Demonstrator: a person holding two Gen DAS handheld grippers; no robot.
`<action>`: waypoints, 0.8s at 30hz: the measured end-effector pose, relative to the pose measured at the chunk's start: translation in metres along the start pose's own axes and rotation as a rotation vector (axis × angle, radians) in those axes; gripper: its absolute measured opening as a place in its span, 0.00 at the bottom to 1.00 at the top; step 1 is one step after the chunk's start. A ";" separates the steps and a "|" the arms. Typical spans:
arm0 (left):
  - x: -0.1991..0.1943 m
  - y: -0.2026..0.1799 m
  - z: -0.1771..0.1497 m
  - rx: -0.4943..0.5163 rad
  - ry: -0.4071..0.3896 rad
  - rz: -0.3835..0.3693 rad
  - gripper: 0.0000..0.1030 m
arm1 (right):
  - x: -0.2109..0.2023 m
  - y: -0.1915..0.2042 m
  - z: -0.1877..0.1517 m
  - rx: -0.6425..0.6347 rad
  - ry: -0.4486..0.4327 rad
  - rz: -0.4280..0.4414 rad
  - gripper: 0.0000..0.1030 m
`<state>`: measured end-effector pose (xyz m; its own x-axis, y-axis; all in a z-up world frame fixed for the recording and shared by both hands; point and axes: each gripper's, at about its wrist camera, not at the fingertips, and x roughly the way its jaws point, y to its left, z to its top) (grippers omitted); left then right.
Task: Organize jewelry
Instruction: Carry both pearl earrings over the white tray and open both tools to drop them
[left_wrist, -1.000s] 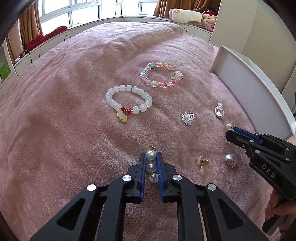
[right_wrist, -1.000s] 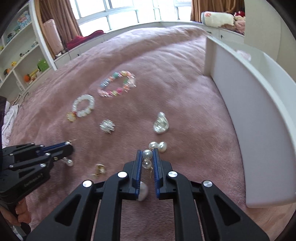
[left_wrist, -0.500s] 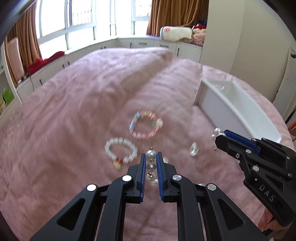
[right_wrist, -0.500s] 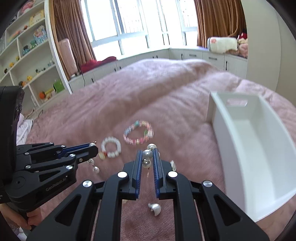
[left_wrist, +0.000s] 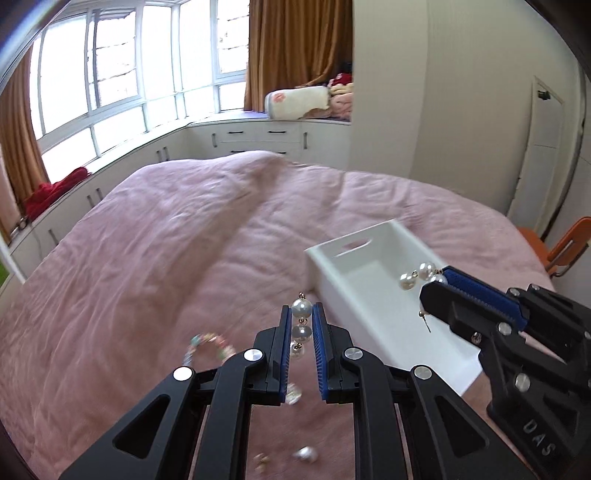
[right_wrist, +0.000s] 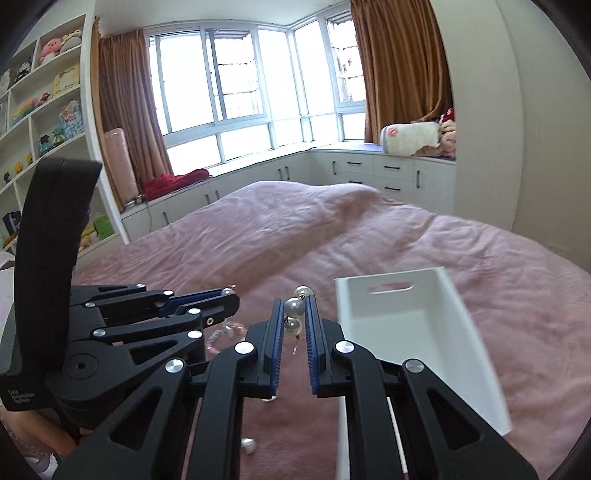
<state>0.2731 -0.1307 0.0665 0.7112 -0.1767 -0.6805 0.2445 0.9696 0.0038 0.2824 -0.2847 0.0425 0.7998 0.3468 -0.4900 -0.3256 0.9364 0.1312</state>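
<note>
Overhead, both claws hold pearl earrings (left_wrist: 300, 320) above pink bedspread (left_wrist: 155, 266).

"DAS" on right claw (left_wrist: 439, 291); "Data Acquisition System" on left claw (right_wrist: 227, 299).

Right gripper (right_wrist: 294, 314) clamping a pearl earring (right_wrist: 293, 314), white tray (right_wrist: 476, 332) just right of it, left gripper (right_wrist: 229, 301) left, above pink bedspread (right_wrist: 332, 229)

two pearl earrings (left_wrist: 302, 325) (left_wrist: 419, 277), one white tray (left_wrist: 373, 295).
</note>
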 end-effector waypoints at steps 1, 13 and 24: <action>0.004 -0.010 0.008 0.006 0.001 -0.017 0.16 | -0.004 -0.008 0.002 0.002 -0.005 -0.014 0.12; 0.136 -0.081 0.048 -0.024 0.170 -0.123 0.16 | 0.015 -0.116 -0.025 0.124 0.121 -0.109 0.12; 0.213 -0.081 0.029 -0.015 0.282 -0.101 0.16 | 0.072 -0.131 -0.083 0.133 0.268 -0.140 0.12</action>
<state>0.4239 -0.2522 -0.0574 0.4723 -0.2206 -0.8534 0.2936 0.9522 -0.0836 0.3407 -0.3875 -0.0816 0.6648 0.2041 -0.7186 -0.1394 0.9789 0.1492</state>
